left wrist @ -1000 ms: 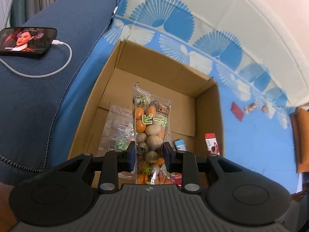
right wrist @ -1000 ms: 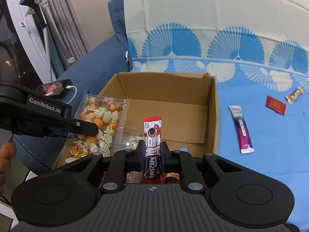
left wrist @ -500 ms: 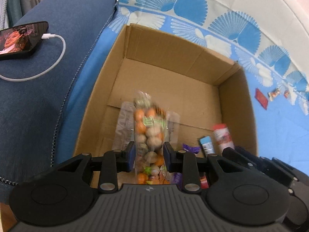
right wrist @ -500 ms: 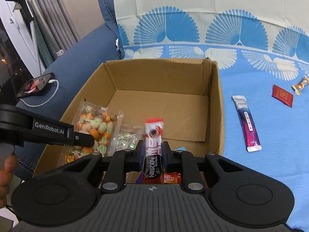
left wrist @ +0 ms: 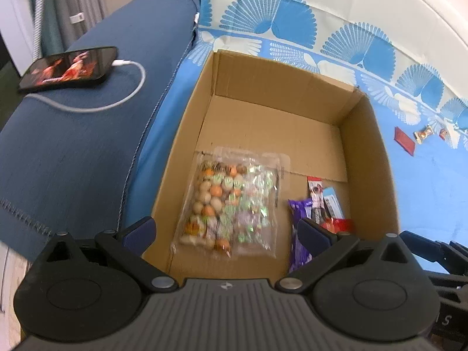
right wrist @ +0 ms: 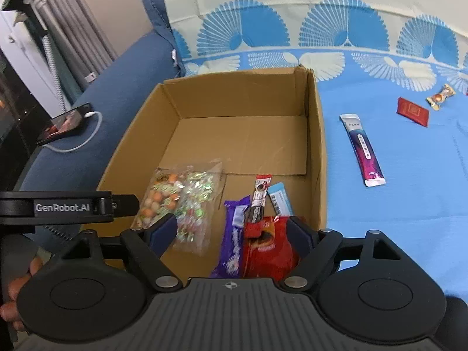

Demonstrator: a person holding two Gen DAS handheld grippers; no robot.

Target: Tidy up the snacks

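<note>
With our left gripper [left wrist: 225,229] and right gripper [right wrist: 231,231] both just spread wide and holding nothing, we see the clear bag of orange and beige coated nuts [left wrist: 210,204] lying on the floor of the open brown cardboard box [left wrist: 280,87]. Beside it lie the red-and-black coffee stick [right wrist: 259,200], a purple wrapper [right wrist: 232,239] and a red packet [right wrist: 267,248]. Beyond, a purple-and-white sachet [right wrist: 362,149] rests on the blue fan-patterned bedsheet [right wrist: 409,190].

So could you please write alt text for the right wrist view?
The open right tool hangs over a cardboard box holding a nut bag, candy bag, Nescafe stick and other snacks. A purple sachet lies outside on the blue cloth.
</note>
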